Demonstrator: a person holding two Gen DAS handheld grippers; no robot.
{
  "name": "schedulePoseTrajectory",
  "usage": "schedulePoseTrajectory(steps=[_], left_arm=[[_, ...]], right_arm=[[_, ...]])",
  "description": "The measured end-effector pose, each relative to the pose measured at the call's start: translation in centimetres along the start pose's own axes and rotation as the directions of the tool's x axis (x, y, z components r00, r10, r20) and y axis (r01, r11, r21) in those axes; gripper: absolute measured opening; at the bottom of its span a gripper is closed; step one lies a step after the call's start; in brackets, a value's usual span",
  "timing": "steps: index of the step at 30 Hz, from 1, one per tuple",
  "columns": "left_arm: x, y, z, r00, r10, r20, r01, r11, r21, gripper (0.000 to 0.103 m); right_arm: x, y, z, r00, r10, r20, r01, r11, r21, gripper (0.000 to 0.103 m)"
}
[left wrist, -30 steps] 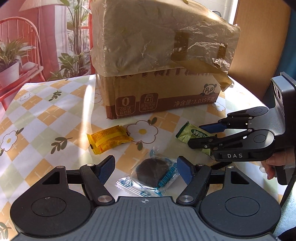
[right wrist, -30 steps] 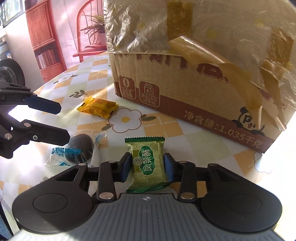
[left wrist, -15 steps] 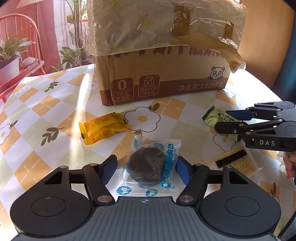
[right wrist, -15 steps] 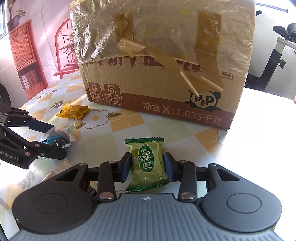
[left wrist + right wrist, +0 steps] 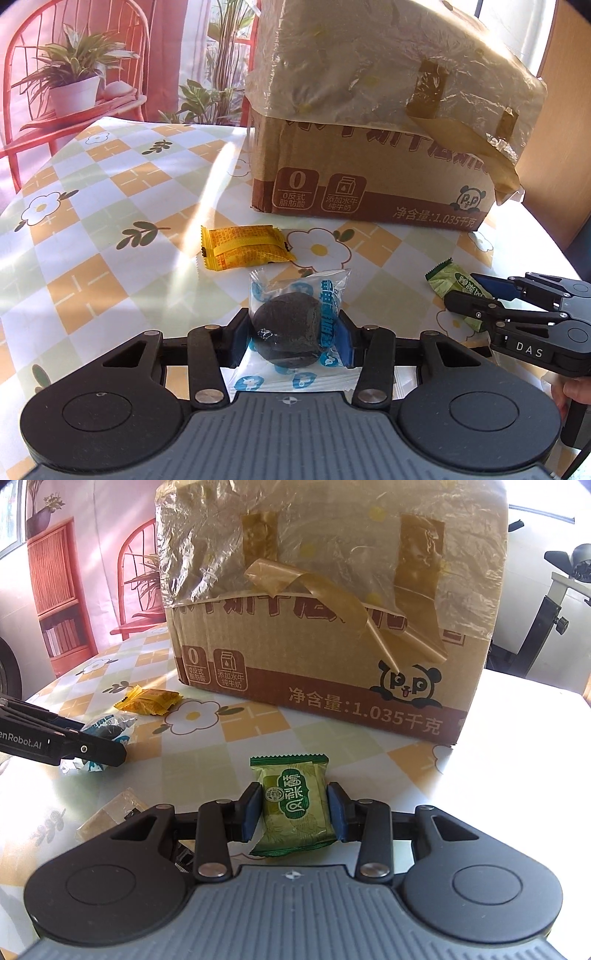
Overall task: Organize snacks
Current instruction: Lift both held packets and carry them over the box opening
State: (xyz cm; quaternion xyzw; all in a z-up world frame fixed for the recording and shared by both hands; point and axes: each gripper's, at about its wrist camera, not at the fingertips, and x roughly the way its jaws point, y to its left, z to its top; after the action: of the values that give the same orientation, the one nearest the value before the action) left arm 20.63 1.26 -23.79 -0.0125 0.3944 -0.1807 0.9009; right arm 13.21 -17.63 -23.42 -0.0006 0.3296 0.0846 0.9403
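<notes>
Snacks: four small wrapped packets, all in front of the taped cardboard box (image 5: 332, 635) on the flower-print tabletop (image 5: 92, 258). The dark round cake in a clear blue-printed wrapper (image 5: 288, 332) sits between the pads of the left tool (image 5: 291, 338); its jaws have just been closing, and both blue pads now press the sides of the cake, so I read it as gripped. The wrapper's sealed bottom edge trails loose below the pads. Judged light, soft and crushable; the film looks slick, so the hold belongs across the cake's body, not the loose film, and with modest squeeze. The green packet (image 5: 295, 805) is clamped in the right tool (image 5: 295, 806), pads on its two long edges, crimped top end pointing to the box. Looks like a flat, fairly firm pastry: light, holds its shape, the edges give a sound grip. The yellow packet (image 5: 245, 251) lies flat on the tabletop near the box, apart from both tools; pillow-shaped, probably crinkly and light, best taken across its short width. A pale cracker packet (image 5: 110, 814) lies flat just beside the right tool, partly hidden; likely thin and brittle, awkward to get under. Whether the held packets are clear of the tabletop, cannot tell.
</notes>
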Motion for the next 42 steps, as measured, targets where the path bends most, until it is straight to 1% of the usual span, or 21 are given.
schedulePoseTrajectory(steps=[4, 12, 18, 23, 28, 35, 38, 42], left_arm=[[-0.7, 0.0, 0.2, 1.000, 0.013, 0.019, -0.012, 0.999, -0.030, 0.049], [-2.4, -0.6, 0.8, 0.998, 0.021, 0.057, -0.020, 1.000, -0.017, 0.049], [-3.9, -1.6, 1.7, 0.994, 0.019, 0.103, -0.020, 1.000, 0.007, 0.049], [-5.4, -2.7, 2.7, 0.989, 0.008, 0.148, -0.014, 0.999, 0.040, 0.049], [-6.6, -3.6, 3.9, 0.981, -0.007, 0.194, -0.005, 0.998, 0.064, 0.049], [-8.0, -4.4, 6.0, 0.968, -0.033, 0.250, 0.015, 0.997, 0.075, 0.049], [-8.7, -4.8, 7.2, 0.959, -0.041, 0.279, 0.020, 0.997, 0.079, 0.049], [-9.7, -5.5, 9.2, 0.943, -0.054, 0.328, 0.025, 0.995, 0.092, 0.049]], right_arm=[[-0.1, 0.0, -0.1, 1.000, 0.003, 0.003, -0.003, 1.000, 0.004, 0.041], [-0.5, -0.2, 0.0, 1.000, 0.017, 0.009, -0.017, 1.000, 0.008, 0.040], [-2.3, -0.6, 0.5, 0.998, 0.022, 0.056, -0.024, 0.999, 0.033, 0.040], [-4.2, -0.9, 1.8, 0.993, 0.022, 0.114, -0.028, 0.998, 0.051, 0.040], [-6.0, -1.0, 3.4, 0.983, 0.025, 0.179, -0.033, 0.999, 0.041, 0.040], [-8.1, -0.9, 6.4, 0.964, 0.039, 0.264, -0.039, 0.999, -0.004, 0.040], [-9.0, -0.9, 7.9, 0.952, 0.043, 0.302, -0.040, 0.999, -0.017, 0.040], [-10.3, -1.1, 10.1, 0.932, 0.048, 0.360, -0.042, 0.999, -0.024, 0.040]])
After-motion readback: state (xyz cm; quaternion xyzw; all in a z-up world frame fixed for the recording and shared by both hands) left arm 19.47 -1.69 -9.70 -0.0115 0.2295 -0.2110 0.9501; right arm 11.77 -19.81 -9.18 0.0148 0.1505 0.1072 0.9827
